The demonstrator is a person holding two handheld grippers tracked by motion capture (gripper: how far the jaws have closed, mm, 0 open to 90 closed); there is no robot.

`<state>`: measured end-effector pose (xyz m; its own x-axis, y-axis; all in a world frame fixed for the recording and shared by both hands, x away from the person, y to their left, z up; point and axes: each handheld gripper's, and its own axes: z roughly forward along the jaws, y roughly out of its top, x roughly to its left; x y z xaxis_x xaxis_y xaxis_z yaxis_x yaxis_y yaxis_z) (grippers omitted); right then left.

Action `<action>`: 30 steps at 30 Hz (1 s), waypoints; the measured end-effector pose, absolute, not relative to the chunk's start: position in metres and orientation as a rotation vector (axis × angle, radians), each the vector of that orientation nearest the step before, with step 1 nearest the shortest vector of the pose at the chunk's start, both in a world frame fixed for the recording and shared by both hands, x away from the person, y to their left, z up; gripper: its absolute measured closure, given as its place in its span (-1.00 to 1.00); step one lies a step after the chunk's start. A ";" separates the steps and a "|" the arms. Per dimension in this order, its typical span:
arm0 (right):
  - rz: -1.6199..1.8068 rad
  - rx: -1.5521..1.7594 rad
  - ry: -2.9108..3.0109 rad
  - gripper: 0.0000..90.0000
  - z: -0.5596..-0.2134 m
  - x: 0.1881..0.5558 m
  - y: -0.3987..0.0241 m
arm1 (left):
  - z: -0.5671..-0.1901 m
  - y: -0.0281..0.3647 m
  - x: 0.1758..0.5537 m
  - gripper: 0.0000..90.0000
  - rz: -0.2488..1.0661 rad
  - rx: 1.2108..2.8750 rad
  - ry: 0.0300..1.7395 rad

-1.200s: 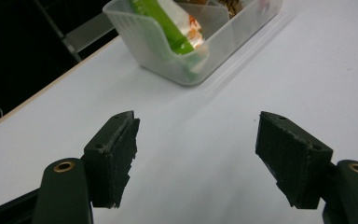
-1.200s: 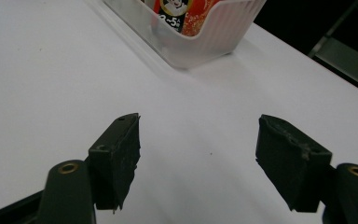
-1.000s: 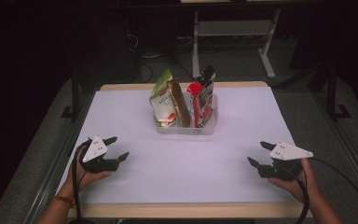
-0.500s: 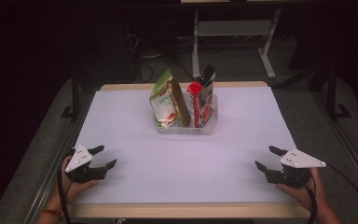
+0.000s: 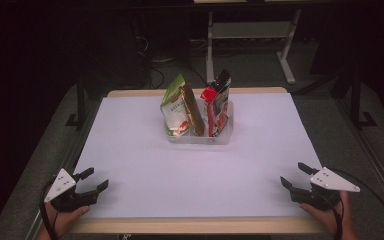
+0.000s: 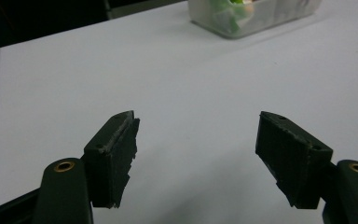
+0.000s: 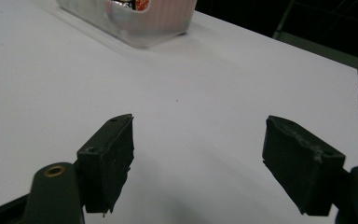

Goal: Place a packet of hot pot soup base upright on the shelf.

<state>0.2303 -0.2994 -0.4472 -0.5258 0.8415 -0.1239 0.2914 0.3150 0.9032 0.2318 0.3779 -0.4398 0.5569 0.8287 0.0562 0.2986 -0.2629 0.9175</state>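
Note:
A clear plastic bin (image 5: 200, 136) stands at the middle back of the white table (image 5: 145, 165), holding a green snack pouch (image 5: 174, 106), a brown packet (image 5: 192, 109) and a red pouch (image 5: 217, 100) upright. My left gripper (image 5: 95, 180) rests near the front left corner, open, with nothing between its jaws. Near the front right corner is my right gripper (image 5: 294, 175), whose jaws have just been opening and hold nothing. In the left gripper view the left gripper (image 6: 196, 140) faces the bin (image 6: 256, 16) over bare table. Ahead of the right gripper (image 7: 198, 149) in its own view stands the same bin (image 7: 144, 23).
The table's wooden front edge (image 5: 190, 225) runs just behind both hands. Dark floor, cables and a metal stand (image 5: 250, 35) lie beyond the far edge. A rail (image 5: 380, 165) runs along the right side.
Both hands have drawn back toward the front corners of the table, the left one farther left and nearer. The right gripper's jaws stand wider.

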 end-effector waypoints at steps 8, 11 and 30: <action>1.150 0.974 1.994 -0.48 -0.448 0.228 -0.292 | -0.435 0.374 0.228 -0.38 0.720 1.801 0.915; 1.146 0.960 1.988 -0.48 -0.445 0.225 -0.290 | -0.436 0.374 0.226 -0.38 0.719 1.811 0.915; 1.137 0.919 2.020 -0.48 -0.445 0.232 -0.278 | -0.437 0.374 0.220 -0.38 0.732 1.820 0.931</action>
